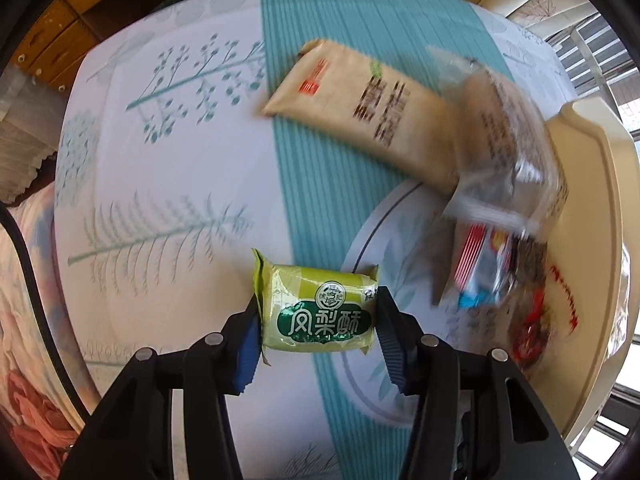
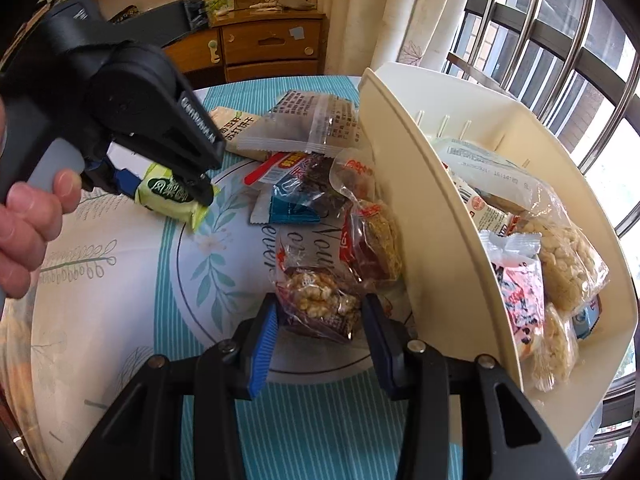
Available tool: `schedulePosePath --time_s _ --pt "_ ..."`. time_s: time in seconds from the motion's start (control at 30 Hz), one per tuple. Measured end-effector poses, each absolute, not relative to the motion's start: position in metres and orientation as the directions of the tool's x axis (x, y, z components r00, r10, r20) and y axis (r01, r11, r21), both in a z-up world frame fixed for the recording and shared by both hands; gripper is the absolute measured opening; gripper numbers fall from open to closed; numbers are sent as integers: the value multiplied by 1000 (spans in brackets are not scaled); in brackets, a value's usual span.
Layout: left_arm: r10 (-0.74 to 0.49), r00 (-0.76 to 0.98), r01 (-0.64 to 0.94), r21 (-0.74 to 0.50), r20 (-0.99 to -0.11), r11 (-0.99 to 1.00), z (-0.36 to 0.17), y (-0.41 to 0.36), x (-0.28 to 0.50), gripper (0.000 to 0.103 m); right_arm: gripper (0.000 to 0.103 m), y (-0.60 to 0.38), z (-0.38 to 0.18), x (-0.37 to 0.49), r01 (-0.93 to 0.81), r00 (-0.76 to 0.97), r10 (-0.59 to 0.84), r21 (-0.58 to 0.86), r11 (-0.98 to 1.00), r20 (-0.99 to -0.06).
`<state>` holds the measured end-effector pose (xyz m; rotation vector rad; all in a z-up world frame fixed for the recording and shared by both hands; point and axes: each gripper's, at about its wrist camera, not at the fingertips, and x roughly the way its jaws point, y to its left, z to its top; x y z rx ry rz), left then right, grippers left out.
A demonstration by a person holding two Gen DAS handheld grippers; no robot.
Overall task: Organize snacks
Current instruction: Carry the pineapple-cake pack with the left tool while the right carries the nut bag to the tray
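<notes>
Gripping green pineapple-cake packet (image 1: 318, 312) in left gripper (image 1: 316, 344), lower centre; right gripper (image 2: 318, 332) pinching popcorn packet (image 2: 320, 300) beside cream bin (image 2: 432, 240).

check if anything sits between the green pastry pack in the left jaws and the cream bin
Yes. Loose snack packets lie on the table between the green pastry pack and the cream bin, heaped against the bin's near wall. That wall stands taller than the pack.

Bare tablecloth (image 1: 168, 184) leftward — snack pile (image 2: 320, 208), bin wall (image 2: 424, 200) rightward.
</notes>
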<state>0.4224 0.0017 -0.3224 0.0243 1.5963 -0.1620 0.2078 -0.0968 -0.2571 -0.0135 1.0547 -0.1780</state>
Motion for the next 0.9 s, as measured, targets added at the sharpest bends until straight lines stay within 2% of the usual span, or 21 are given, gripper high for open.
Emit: schedulePosePath --time_s 0.2,0.4,0.9 --pt "-88 -87 120 -98 -992 988 -313 34 386 49 42 -90 -240 193 153 474 -162 -100 983 -865" --pt "-112 -70 145 -121 -991 982 -278 67 340 49 42 -77 -209 175 173 501 -185 -112 979 -846" --pt "-337 193 212 -296 -922 931 -167 81 228 49 42 -83 -139 146 153 610 -181 -110 982 -771"
